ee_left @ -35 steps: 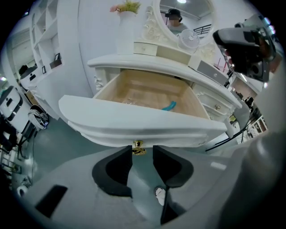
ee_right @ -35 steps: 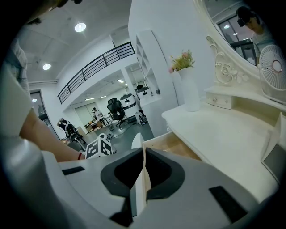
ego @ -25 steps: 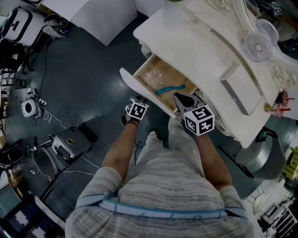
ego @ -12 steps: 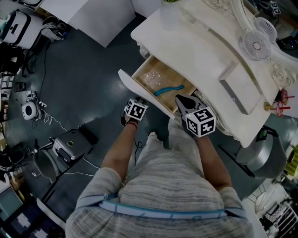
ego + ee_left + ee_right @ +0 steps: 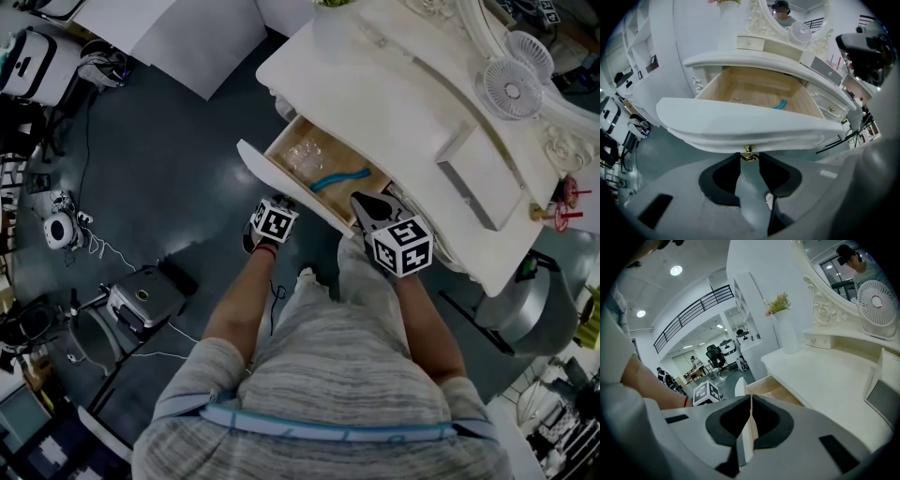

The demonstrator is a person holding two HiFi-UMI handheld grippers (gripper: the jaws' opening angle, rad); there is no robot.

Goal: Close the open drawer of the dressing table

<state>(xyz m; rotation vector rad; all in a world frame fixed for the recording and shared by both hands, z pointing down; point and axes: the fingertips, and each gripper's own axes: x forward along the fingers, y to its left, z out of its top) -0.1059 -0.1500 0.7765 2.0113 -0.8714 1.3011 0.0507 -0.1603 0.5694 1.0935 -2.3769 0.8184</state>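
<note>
The white dressing table [image 5: 403,103] fills the head view toward 1 o'clock. Its drawer [image 5: 281,180] is open and pulled out toward 7 o'clock, so the wooden inside is seen from above. Inside it lie a curved blue thing [image 5: 339,178] and, at 10 o'clock from that, a clear plastic wrap [image 5: 305,155].

The left tool [image 5: 749,160] points steeply down at the middle of the drawer's curved white front. Its opening is narrow, and the small golden knob [image 5: 749,152] stands exactly between the two tips. The pads seem to press on the knob from both sides, though the view is too coarse there to be sure.

The right tool [image 5: 750,399] is at 3 o'clock from the left one, over the right end of the drawer front. Its jaws are together and hold nothing.

On the surface, a small white fan [image 5: 512,89] stands at 2 o'clock from the drawer, and a flat grey panel [image 5: 478,192] lies near the front edge.
</note>
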